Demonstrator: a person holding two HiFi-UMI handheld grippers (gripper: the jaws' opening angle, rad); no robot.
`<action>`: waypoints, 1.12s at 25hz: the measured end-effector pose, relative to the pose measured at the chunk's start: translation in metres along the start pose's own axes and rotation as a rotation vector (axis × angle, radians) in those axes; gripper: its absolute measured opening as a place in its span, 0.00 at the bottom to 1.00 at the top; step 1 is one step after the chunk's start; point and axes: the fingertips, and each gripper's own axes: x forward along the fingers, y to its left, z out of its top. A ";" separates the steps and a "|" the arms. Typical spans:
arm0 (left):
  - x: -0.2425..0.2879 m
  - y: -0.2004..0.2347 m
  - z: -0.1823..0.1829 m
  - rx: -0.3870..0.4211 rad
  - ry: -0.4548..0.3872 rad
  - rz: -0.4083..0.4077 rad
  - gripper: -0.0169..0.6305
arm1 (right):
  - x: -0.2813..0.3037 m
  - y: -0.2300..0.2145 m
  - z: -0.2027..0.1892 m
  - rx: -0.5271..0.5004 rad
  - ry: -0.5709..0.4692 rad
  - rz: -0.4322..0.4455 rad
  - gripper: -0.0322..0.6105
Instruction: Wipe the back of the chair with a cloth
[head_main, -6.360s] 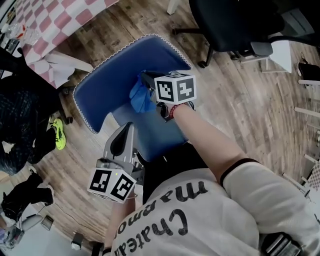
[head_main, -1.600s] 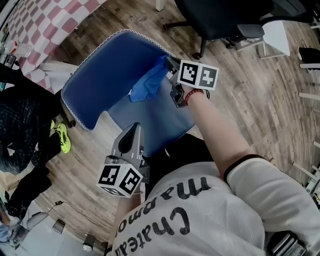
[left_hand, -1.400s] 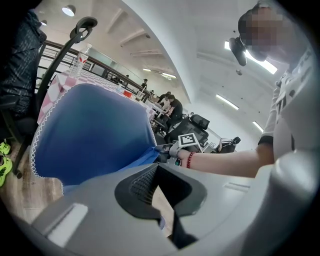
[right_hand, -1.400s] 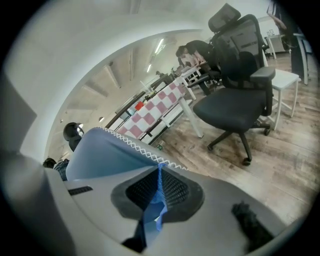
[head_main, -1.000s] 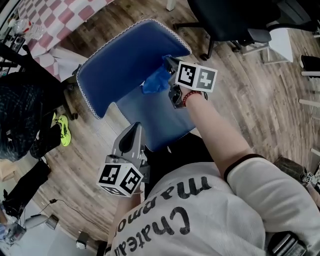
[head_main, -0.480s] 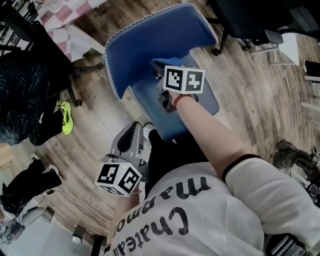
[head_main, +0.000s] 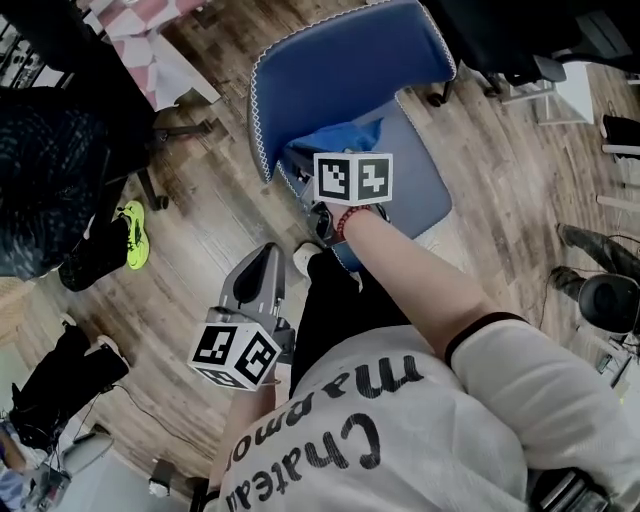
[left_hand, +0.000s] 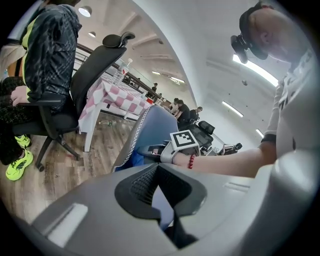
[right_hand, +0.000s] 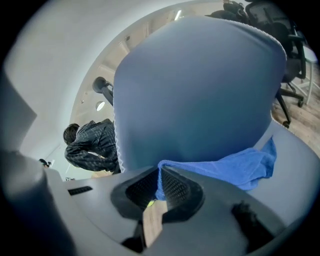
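Evidently one soft blue terry cloth (right_hand: 227, 167) is pinched in the closed right tongs (right_hand: 160, 184), before one smooth blue fabric-covered chair (right_hand: 200, 90), its edging seemingly scalloped white. The left tongs (left_hand: 159, 175) are pressed together, empty.

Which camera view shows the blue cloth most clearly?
The right gripper view: the blue cloth spreads large, pinched by the right gripper in front of the chair back. The head view shows part of it beyond that gripper; the left gripper view shows only a small bit.

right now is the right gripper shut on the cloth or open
Shut on it. The right gripper pinches one edge of the blue cloth between its jaws; the rest trails loose by the chair back.
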 end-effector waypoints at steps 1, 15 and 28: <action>-0.002 0.002 0.000 0.000 0.000 -0.006 0.03 | 0.001 0.006 -0.010 0.033 0.013 0.009 0.09; 0.009 0.009 -0.009 -0.059 -0.025 0.046 0.03 | 0.009 0.016 -0.035 0.107 0.105 0.124 0.09; 0.100 -0.035 -0.002 -0.105 -0.039 0.090 0.03 | -0.013 -0.086 0.066 0.098 0.048 0.079 0.09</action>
